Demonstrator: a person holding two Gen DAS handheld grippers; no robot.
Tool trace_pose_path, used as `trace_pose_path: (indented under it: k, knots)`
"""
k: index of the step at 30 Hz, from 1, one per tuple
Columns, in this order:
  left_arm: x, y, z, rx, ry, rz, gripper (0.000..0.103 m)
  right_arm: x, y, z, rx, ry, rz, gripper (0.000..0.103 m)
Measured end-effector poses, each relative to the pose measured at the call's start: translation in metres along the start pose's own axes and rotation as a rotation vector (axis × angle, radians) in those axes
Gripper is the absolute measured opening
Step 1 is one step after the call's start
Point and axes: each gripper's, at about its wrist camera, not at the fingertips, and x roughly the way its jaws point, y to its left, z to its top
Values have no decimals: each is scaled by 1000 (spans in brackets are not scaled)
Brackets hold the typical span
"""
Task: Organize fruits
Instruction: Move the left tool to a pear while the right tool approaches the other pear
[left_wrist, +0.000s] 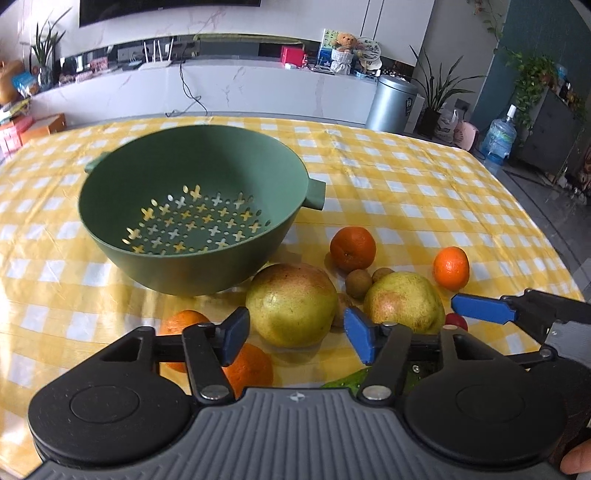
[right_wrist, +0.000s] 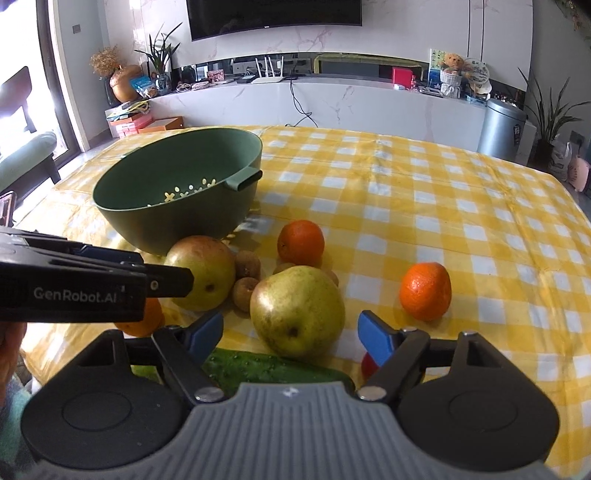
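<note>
A green colander (left_wrist: 192, 206) stands empty on the yellow checked table; it also shows in the right wrist view (right_wrist: 177, 192). Fruit lies in front of it: two large yellow-green pears (left_wrist: 291, 304) (left_wrist: 404, 301), several oranges (left_wrist: 352, 248) (left_wrist: 451, 267) (left_wrist: 247, 365), small brown fruits (left_wrist: 358, 282). My left gripper (left_wrist: 295, 334) is open, its jaws on either side of the near pear, not touching. My right gripper (right_wrist: 290, 334) is open just before the other pear (right_wrist: 297, 312), above a cucumber (right_wrist: 273, 369). An orange (right_wrist: 424, 291) lies to its right.
The table (right_wrist: 443, 206) stretches far back and right beyond the fruit. A small red fruit (left_wrist: 457, 321) lies by the right pear. The right gripper's blue finger (left_wrist: 484, 308) enters the left wrist view. A steel bin (right_wrist: 502, 127) and plants stand behind the table.
</note>
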Motion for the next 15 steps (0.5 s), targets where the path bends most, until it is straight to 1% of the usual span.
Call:
trace_pose_path:
  k: [4,6,9,13,15]
  knots:
    - [15,6,0,-51,15,-8,78,12,-4,3,30,20,-7,74]
    - [21,9,-1,-74,19,-8,79,18,-7,4,52,35,-5,66]
    - [27,12,-1,-104,22,-27,80,25,-10,3,84,53,14,64]
    - [31,11,-1,-110,20,-31,80,26,-10,2,84,42,21,63]
    - [32,11,-1,-107,17,-31,77,26,-10,2,79,39,19,63]
